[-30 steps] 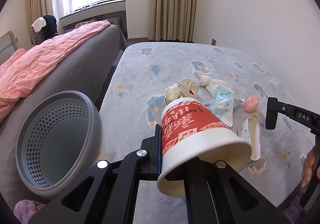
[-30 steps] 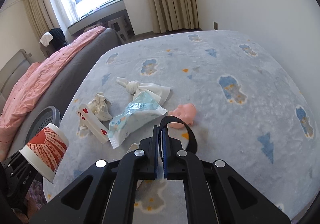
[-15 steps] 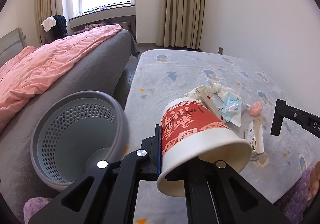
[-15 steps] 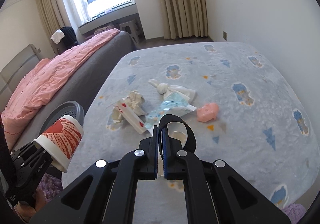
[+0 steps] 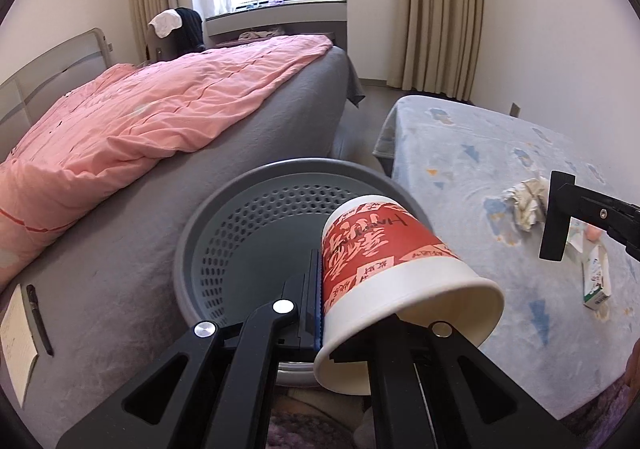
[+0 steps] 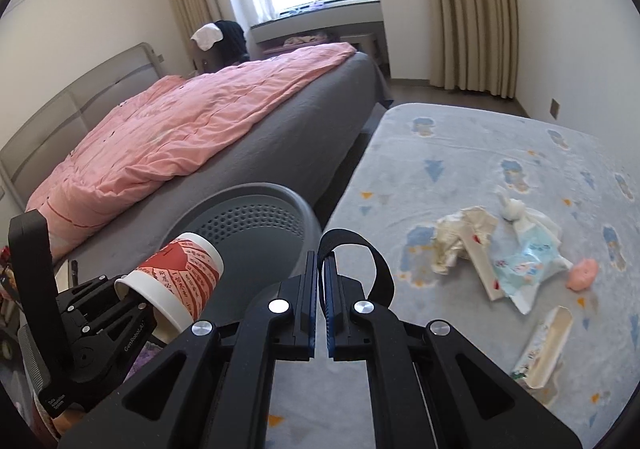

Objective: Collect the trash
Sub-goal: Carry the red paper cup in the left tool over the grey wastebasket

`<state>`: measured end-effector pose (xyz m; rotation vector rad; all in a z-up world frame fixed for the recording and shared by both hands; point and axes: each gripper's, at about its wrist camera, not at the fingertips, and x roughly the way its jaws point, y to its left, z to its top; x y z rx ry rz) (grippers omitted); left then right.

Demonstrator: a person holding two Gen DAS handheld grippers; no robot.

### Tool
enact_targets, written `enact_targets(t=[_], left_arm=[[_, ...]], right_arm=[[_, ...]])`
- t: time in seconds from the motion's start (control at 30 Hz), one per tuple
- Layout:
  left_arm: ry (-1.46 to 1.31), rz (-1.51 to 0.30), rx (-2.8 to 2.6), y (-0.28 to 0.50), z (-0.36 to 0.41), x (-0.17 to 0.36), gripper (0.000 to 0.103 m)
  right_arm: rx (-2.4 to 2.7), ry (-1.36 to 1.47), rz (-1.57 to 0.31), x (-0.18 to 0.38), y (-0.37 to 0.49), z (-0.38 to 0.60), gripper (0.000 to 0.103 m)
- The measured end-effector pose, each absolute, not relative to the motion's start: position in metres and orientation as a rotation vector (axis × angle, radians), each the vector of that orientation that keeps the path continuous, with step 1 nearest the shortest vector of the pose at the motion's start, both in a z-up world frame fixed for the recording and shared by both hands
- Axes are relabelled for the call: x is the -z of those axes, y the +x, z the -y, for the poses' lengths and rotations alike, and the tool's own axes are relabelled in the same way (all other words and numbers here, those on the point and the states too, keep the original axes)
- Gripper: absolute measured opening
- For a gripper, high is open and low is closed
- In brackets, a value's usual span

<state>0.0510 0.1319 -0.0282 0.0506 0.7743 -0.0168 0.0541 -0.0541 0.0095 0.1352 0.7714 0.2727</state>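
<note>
One red-and-white paper cup (image 5: pixel 384 273) is clamped on its side in the left gripper (image 5: pixel 360 289), held above the single grey perforated basket (image 5: pixel 224 249) beside the bed (image 5: pixel 140 137). The right gripper (image 6: pixel 321 305) hovers with fingers nearly together, holding nothing. About six scraps remain on the blanket (image 6: pixel 460 153), including a crumpled tissue (image 6: pixel 452 245) and a milk carton (image 6: pixel 544 349).

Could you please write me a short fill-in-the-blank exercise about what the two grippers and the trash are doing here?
1. The left gripper holds a red and white paper ____.
2. The held item hangs over the grey ____, which has perforated walls.
3. The right gripper's fingers are ____ and hold no trash.
4. The crumpled tissue lies on the patterned ____.

Missing words: cup; basket; shut; blanket
</note>
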Motion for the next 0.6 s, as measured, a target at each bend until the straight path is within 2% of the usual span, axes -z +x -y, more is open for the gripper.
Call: enact_targets(t=[0.3,0.6], left_arm=[[0.023,-0.796,-0.084,0.081,-0.184,0.041,0.002],[-0.012,-0.815,-0.101,0.107,-0.201,0.063,0.002]], right_arm=[[-0.382,0.092,-0.828,0.009,0.091,-0.007,0.004],[-0.421,0.072,-0.888,0.032,0.119,-0.036,0.005]])
